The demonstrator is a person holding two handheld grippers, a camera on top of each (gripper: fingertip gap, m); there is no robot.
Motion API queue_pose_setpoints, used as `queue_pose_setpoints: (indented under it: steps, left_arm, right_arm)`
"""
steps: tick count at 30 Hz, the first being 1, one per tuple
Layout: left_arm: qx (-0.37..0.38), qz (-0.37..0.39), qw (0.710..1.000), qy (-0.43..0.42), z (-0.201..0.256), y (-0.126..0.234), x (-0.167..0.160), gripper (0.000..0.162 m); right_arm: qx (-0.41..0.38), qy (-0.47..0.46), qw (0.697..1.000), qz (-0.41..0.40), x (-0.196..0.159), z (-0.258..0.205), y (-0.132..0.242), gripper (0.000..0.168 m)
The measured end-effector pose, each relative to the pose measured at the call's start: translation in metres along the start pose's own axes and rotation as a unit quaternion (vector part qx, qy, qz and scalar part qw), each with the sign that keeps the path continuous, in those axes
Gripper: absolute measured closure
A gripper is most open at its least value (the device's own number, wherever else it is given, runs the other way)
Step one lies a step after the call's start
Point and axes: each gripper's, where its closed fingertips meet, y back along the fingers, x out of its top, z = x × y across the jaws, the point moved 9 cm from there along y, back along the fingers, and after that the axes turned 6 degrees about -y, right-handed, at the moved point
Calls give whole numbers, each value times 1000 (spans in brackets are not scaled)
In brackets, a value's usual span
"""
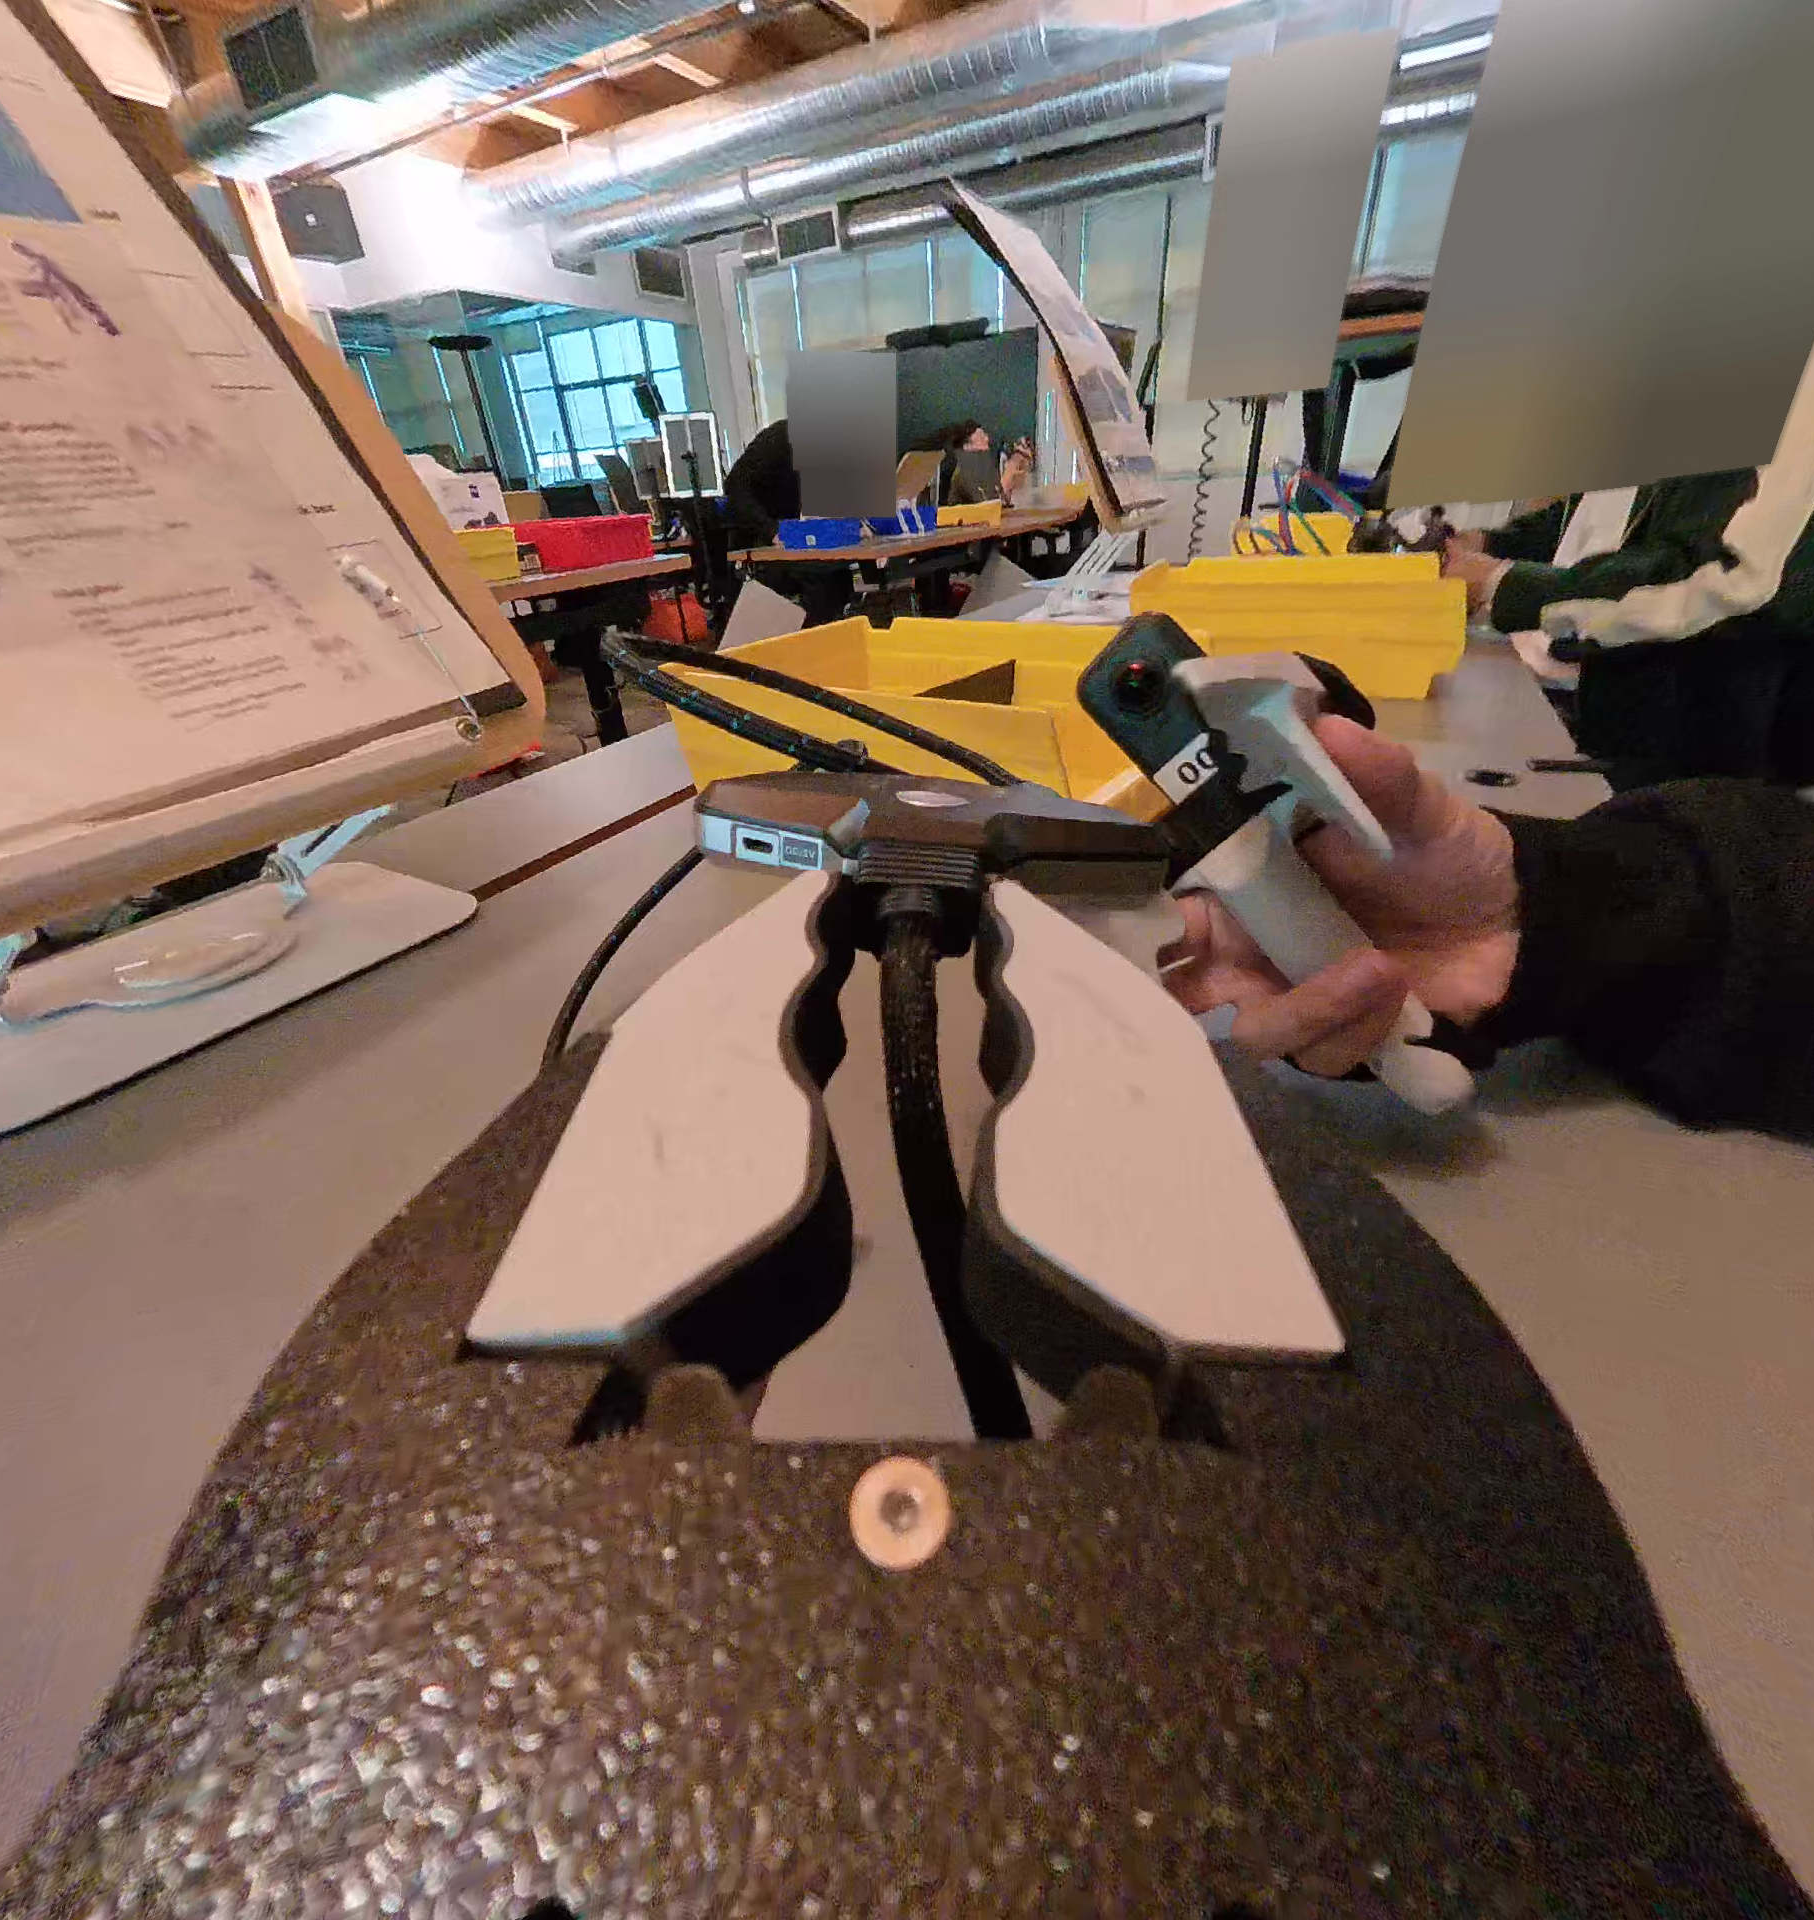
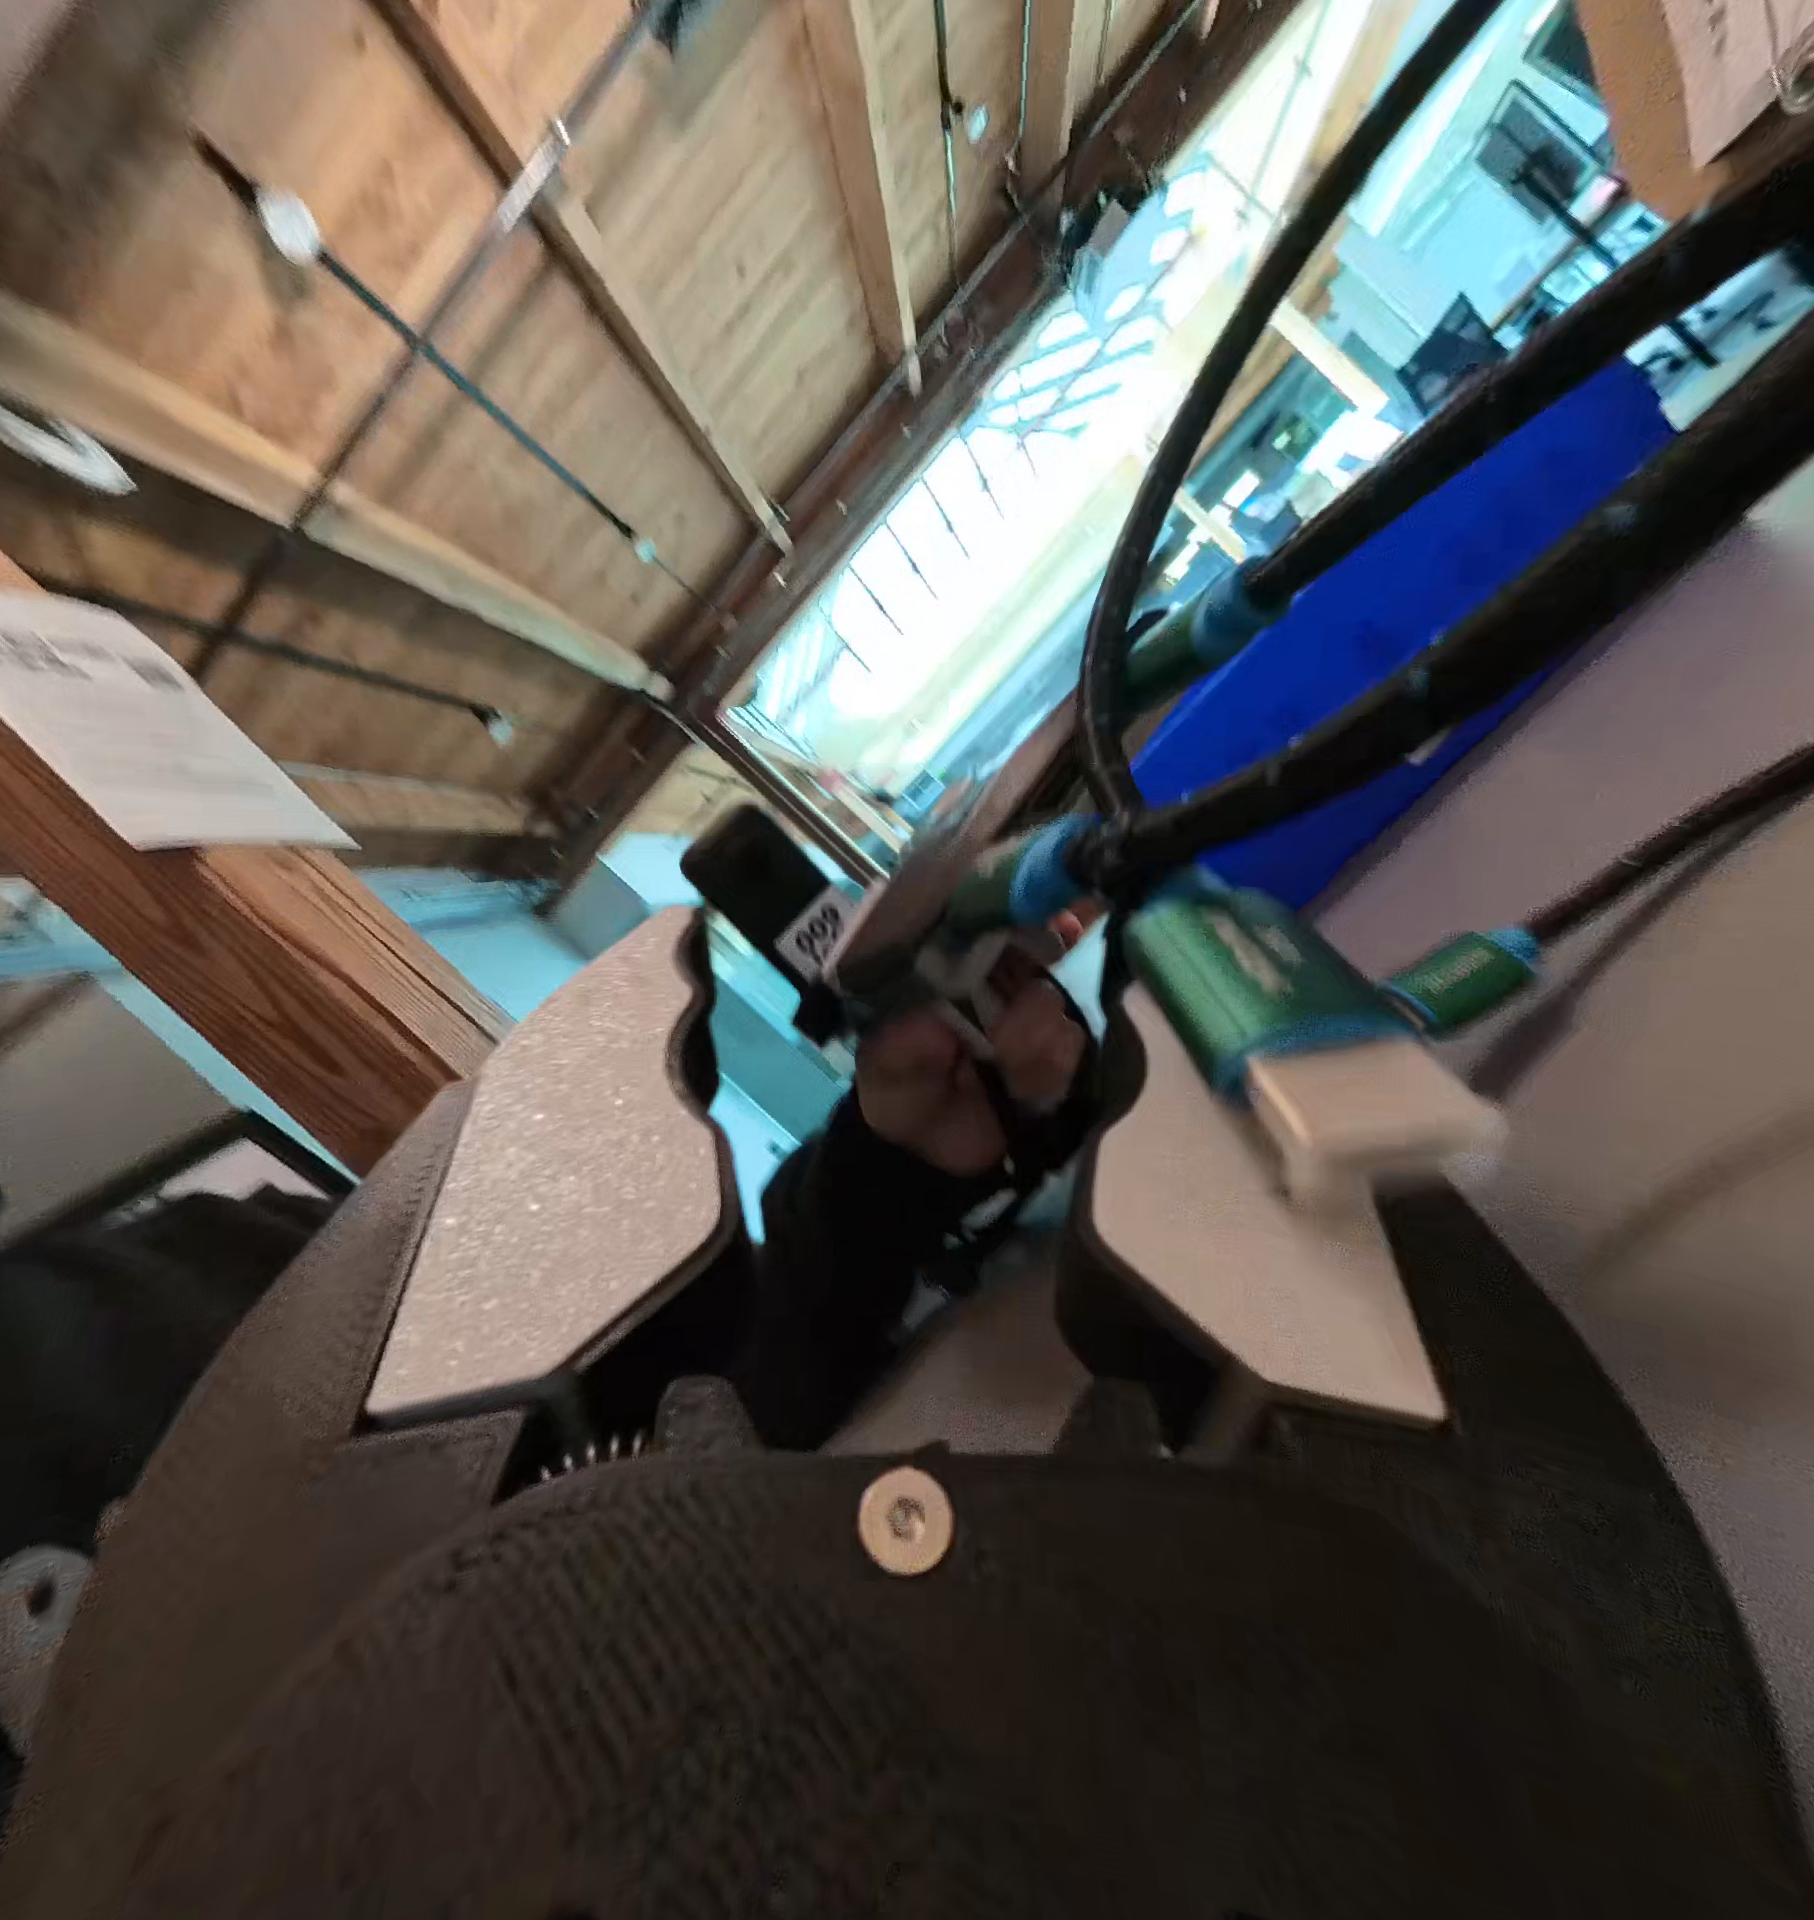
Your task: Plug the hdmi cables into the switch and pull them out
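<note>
The dark switch hangs above the grey table, with black cables leaving its far side. My left gripper is closed on the black plug of a braided cable seated in the switch's near side. The cable runs back between the fingers. My right gripper, held by a hand, sits at the switch's right end. In the right wrist view my right gripper is open. A loose green HDMI plug with a bare silver tip lies across its right finger. Other green plugs show farther off.
A slanted poster board on a clear stand is at the left. Yellow bins stand right behind the switch, and another is farther right. A person's sleeved arm reaches in at the far right. A blue bin sits beyond the cables.
</note>
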Motion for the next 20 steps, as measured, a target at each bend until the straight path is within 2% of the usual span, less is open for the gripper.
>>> queue_pose_setpoints:
  steps: [2, 4, 6, 8, 10, 13, 17, 20]
  left_arm:
    - [1, 29, 999, 35, -10, 14, 2, 140]
    - [-4, 58, 997, 57, -16, 26, 4, 140]
    - [-14, 74, 994, 73, -20, 33, 4, 140]
    - [-25, 87, 993, 78, -21, 36, 5, 140]
    - [-44, 92, 993, 64, -18, 34, 7, 140]
    - [-84, 100, 991, 27, -7, 30, 11, 140]
    - [-142, 116, 983, -19, 10, 25, 15, 140]
    - [-158, 126, 979, -29, 14, 26, 16, 140]
  right_arm:
    - [-42, 42, 997, -41, -2, -9, 6, 83]
    - [-94, 134, 983, -87, -1, -29, 13, 83]
    - [-177, 270, 939, -116, 6, -60, 19, 78]
    - [-238, 391, 876, -151, 13, -94, 19, 82]
    - [-270, 457, 825, -195, 17, -119, 10, 88]
    - [-259, 488, 777, -301, 15, -134, -10, 98]
    - [-234, 473, 737, -422, 4, -136, -35, 119]
    - [-253, 471, 689, -489, 1, -130, -40, 122]
